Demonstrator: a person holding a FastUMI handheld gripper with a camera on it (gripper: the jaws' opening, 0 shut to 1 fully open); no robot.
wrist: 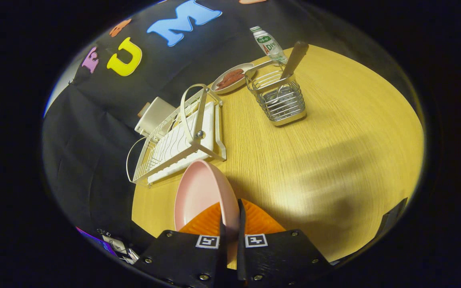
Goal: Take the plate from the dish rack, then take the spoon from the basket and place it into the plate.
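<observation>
My gripper (230, 218) is shut on the rim of a pink plate (200, 192), which stands on edge between the fingers, lifted over the wooden table (334, 152). Just beyond the plate lies the white wire dish rack (178, 136), with no dishes in it. Farther ahead and to the right stands a wire basket (280, 98) with a spoon (294, 60) leaning in it, handle up.
A shallow dish with reddish-brown food (232, 78) sits behind the basket, and a plastic bottle (269, 45) stands beside it. A white box (153, 115) lies behind the rack against the black cloth wall. Bare tabletop spreads to the right of the fingers.
</observation>
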